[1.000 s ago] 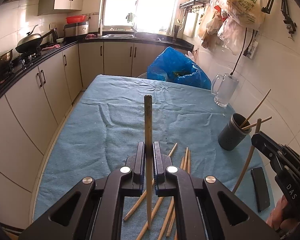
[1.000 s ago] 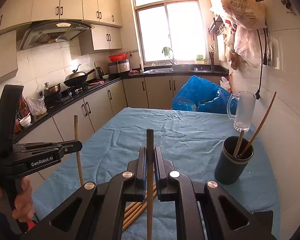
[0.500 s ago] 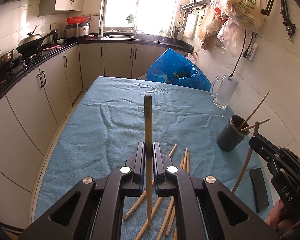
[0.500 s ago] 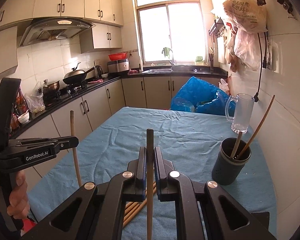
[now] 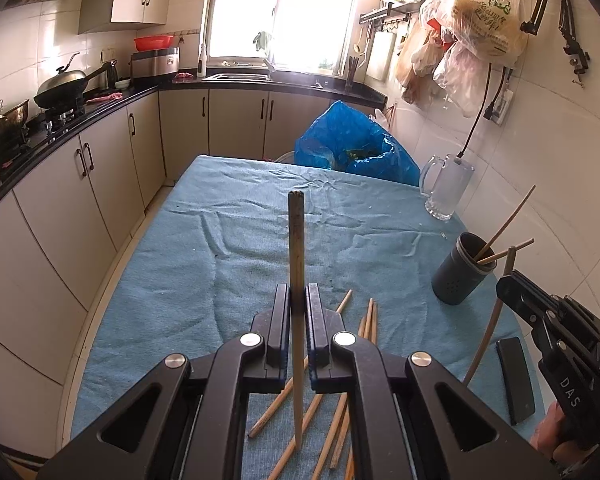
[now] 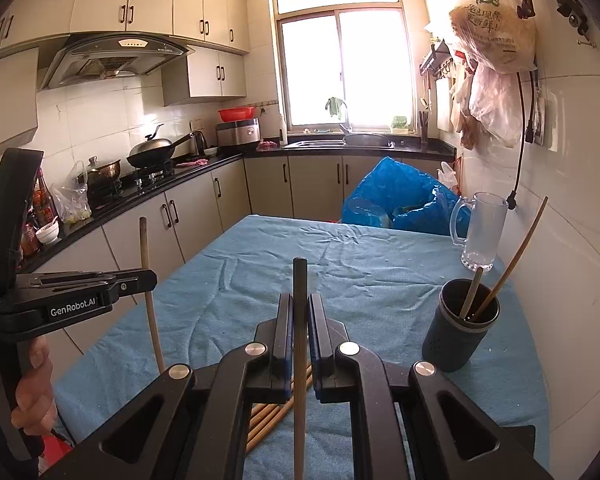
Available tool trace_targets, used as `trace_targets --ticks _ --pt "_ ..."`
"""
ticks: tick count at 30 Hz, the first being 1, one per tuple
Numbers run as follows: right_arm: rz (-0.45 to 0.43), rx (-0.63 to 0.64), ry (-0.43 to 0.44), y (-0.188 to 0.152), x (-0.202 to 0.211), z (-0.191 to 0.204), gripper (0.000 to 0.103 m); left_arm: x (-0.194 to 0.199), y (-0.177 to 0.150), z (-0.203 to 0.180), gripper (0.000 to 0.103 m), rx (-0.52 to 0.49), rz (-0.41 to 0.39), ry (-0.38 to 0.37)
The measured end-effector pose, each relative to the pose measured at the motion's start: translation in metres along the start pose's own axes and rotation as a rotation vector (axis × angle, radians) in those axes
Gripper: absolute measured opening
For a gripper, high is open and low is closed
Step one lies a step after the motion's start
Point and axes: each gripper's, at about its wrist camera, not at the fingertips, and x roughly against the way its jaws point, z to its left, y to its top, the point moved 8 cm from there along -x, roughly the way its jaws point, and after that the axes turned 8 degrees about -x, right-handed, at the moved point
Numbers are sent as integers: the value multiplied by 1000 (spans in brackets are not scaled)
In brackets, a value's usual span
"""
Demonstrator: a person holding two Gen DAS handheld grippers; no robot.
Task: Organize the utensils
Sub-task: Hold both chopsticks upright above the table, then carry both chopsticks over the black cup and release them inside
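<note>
My left gripper (image 5: 298, 300) is shut on an upright wooden chopstick (image 5: 296, 248), held above the blue tablecloth. My right gripper (image 6: 300, 312) is shut on another upright chopstick (image 6: 300, 280). It also shows at the right of the left wrist view (image 5: 508, 282). Several loose chopsticks (image 5: 364, 328) lie on the cloth under both grippers. A dark grey holder cup (image 6: 460, 332) with two chopsticks in it stands at the right, ahead of the right gripper; it also shows in the left wrist view (image 5: 458, 276).
A glass mug (image 6: 480, 232) stands behind the cup near the wall. A blue plastic bag (image 5: 352, 148) sits at the table's far end. A black flat device (image 5: 516, 376) lies at the near right. Cabinets run along the left.
Both grippers have risen a little and pulled back slightly, each still holding its chopstick. The cup sits a bit lower and further off in both views.
</note>
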Motion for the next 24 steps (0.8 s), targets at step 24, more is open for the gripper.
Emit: trace_targets --ticks 24 --pt "-98 -26 11 27 38 -7 8 25 17 -13 7 -26 -53 -1"
